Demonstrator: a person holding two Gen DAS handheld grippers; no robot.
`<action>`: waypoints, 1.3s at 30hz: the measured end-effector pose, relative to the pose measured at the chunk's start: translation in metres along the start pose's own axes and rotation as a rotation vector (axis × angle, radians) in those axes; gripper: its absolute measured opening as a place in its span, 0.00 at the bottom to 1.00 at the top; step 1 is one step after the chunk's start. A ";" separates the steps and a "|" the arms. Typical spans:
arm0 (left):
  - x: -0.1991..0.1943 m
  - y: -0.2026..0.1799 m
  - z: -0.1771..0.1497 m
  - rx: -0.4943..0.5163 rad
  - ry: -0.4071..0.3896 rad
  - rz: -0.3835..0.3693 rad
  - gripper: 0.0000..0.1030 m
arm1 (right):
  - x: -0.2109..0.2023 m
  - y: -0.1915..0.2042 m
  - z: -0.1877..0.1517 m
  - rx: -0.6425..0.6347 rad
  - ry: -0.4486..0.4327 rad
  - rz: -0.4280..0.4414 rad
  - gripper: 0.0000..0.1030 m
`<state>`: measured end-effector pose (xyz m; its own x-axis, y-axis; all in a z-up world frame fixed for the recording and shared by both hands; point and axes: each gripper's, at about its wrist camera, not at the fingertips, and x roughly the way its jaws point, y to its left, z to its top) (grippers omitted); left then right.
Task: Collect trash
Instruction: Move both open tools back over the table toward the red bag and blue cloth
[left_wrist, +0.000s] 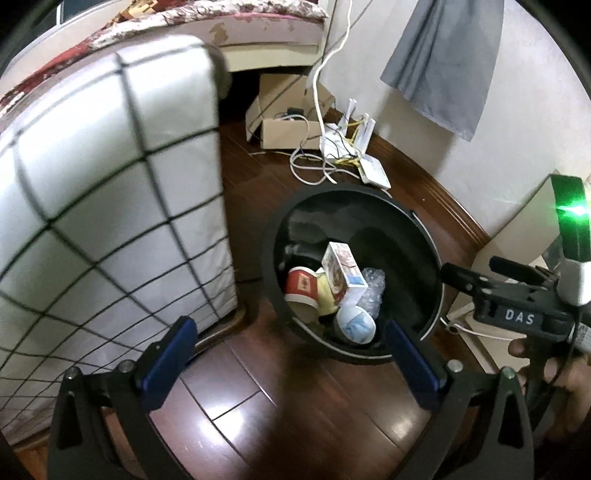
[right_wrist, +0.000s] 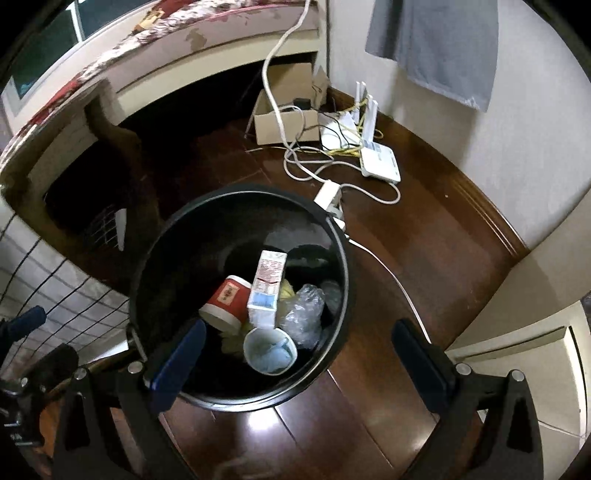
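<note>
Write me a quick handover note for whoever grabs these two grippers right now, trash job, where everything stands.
Left gripper: open, empty, above the floor near the bin.
Right gripper: open, empty, over the black trash bin.
In the bin: red paper cup, white carton, crumpled clear plastic, white cup with something blue inside, and something yellow underneath.
Done: those pieces are binned.
Left: no loose trash shows on the visible floor; only a cardboard box, router and cables. Check elsewhere.

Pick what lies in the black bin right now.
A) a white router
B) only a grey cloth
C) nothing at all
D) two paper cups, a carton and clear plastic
D: the bin holds a red cup, a white cup, a carton and crumpled plastic.
</note>
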<state>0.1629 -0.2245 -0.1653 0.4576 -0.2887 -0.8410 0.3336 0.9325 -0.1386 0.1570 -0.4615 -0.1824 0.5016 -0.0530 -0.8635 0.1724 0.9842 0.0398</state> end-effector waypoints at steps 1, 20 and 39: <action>-0.005 0.003 -0.001 -0.002 -0.008 0.005 0.99 | -0.006 0.004 -0.001 -0.005 -0.012 0.005 0.99; -0.104 0.048 -0.004 -0.070 -0.206 0.073 0.99 | -0.102 0.097 0.001 -0.147 -0.203 0.088 0.99; -0.169 0.139 -0.013 -0.249 -0.347 0.208 0.99 | -0.144 0.215 0.019 -0.343 -0.303 0.226 0.99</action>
<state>0.1216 -0.0430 -0.0488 0.7564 -0.1060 -0.6454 0.0173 0.9897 -0.1422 0.1378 -0.2453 -0.0394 0.7267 0.1707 -0.6654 -0.2310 0.9729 -0.0028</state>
